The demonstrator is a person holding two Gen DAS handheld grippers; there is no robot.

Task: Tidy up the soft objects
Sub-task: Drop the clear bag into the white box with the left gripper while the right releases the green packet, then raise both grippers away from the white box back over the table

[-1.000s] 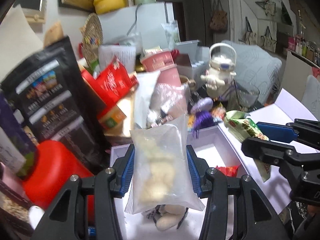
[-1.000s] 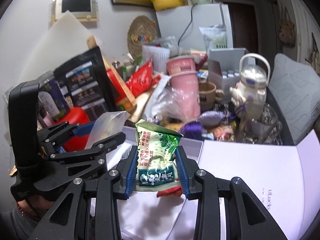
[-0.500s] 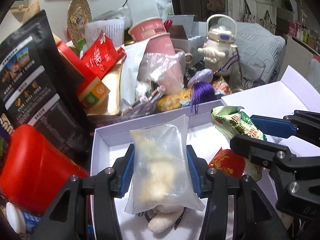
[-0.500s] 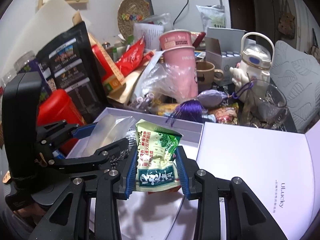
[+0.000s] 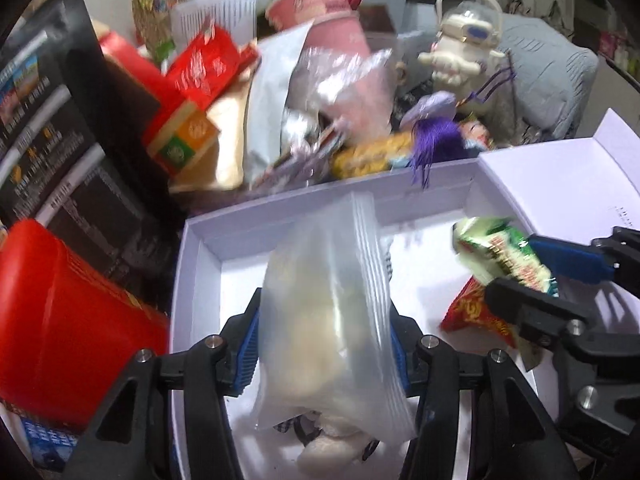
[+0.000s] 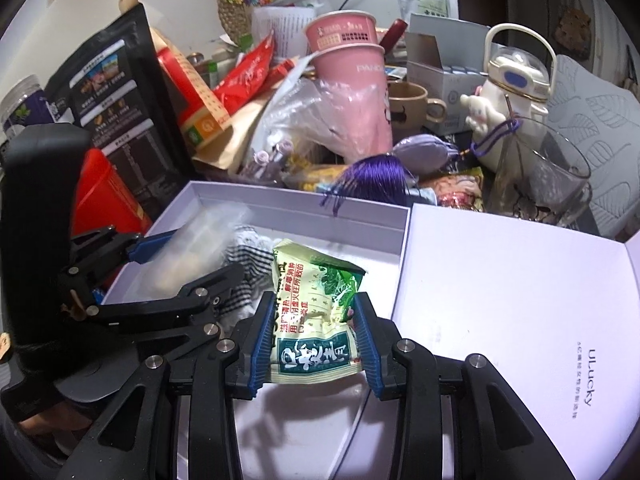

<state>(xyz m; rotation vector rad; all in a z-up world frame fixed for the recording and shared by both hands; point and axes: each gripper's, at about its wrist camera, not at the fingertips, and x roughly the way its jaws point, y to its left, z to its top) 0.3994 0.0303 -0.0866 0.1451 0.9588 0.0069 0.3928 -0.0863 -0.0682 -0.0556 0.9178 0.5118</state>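
Your left gripper (image 5: 326, 340) has the clear zip bag (image 5: 332, 304) between its just-loosening jaws, over the near left of the white box (image 5: 280, 216). Your right gripper (image 6: 315, 336) pinches the green packet (image 6: 316, 312), jaws just easing. Both are light, soft and slippery, so hold them mid-body.

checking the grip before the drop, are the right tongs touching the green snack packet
Touching. The right wrist view shows both blue pads of the right tongs pressed against the sides of the green snack packet, which hangs between them over the white box.
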